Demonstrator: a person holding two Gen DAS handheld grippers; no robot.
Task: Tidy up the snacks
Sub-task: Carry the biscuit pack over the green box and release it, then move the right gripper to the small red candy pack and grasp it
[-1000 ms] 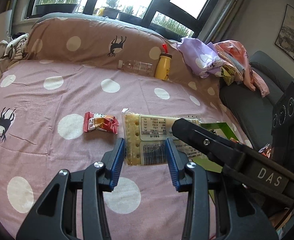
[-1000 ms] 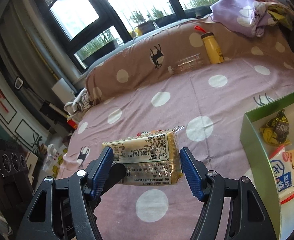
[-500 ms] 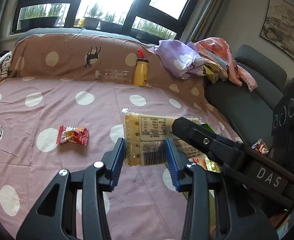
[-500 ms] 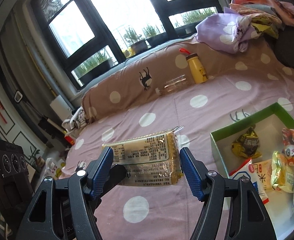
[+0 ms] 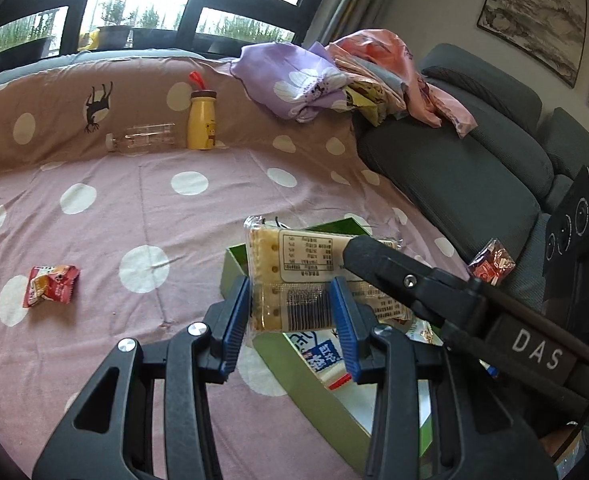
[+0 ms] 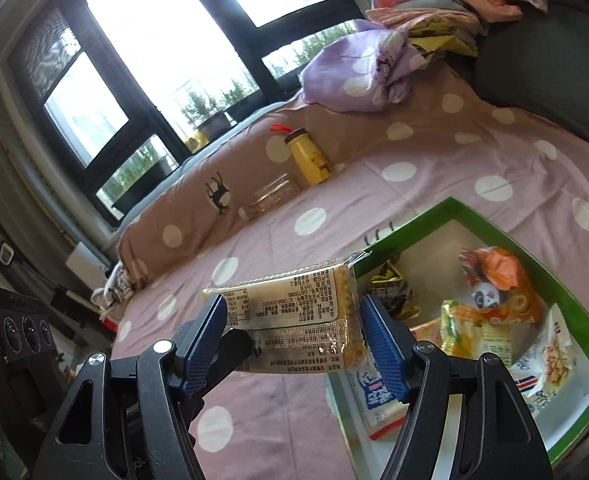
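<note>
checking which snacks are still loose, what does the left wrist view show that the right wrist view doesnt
Only the left wrist view shows the small red snack packet loose on the bedspread and another red packet by the grey sofa. Only the right wrist view shows the snacks inside the green box, like the orange bag. Both show the cracker pack clamped by the left gripper and right gripper, and the yellow bottle.

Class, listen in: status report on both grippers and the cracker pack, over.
Left gripper and right gripper both shut on cracker pack. Pack airborne at green box edge. Red snack on bedspread. Nothing blocking.
</note>
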